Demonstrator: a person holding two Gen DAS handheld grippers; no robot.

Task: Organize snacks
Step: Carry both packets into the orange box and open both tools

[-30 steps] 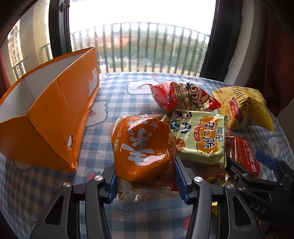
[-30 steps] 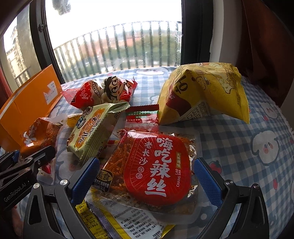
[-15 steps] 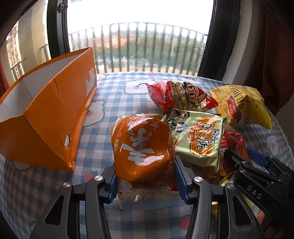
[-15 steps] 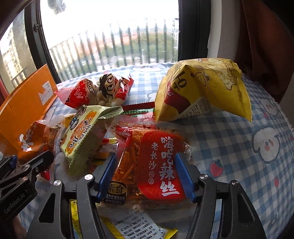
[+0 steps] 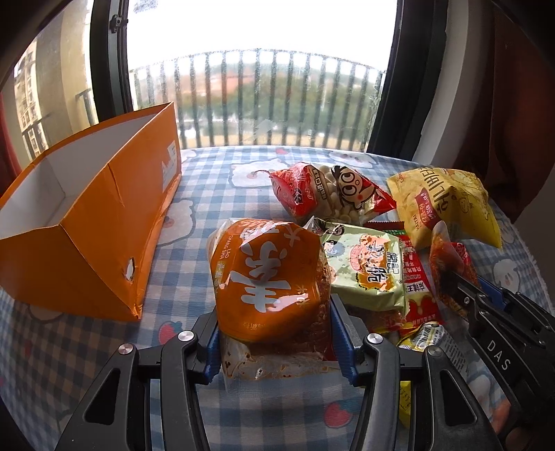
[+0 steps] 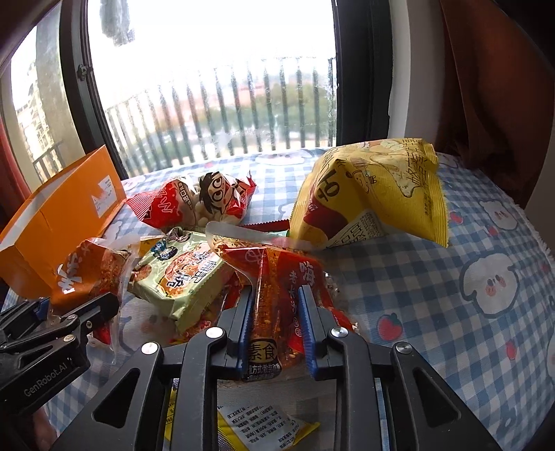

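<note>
Orange box (image 5: pixel 83 222) open-topped at table's left edge, likely the drop target. Left gripper (image 5: pixel 275 333) clamps orange packet (image 5: pixel 267 274) by its near end, pitched down toward table (image 6: pixel 433 295), packet beside box. Right gripper (image 6: pixel 275 312), same downward pitch, pinches red packet (image 6: pixel 277 277) hard, film crumpled, over mid-table pile.

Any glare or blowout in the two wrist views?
Left wrist: sky through the window blown white; sheen on the orange snack pack. Right wrist: same blown sky; window frame bowed by fisheye; red snack pack glossy but readable.
</note>
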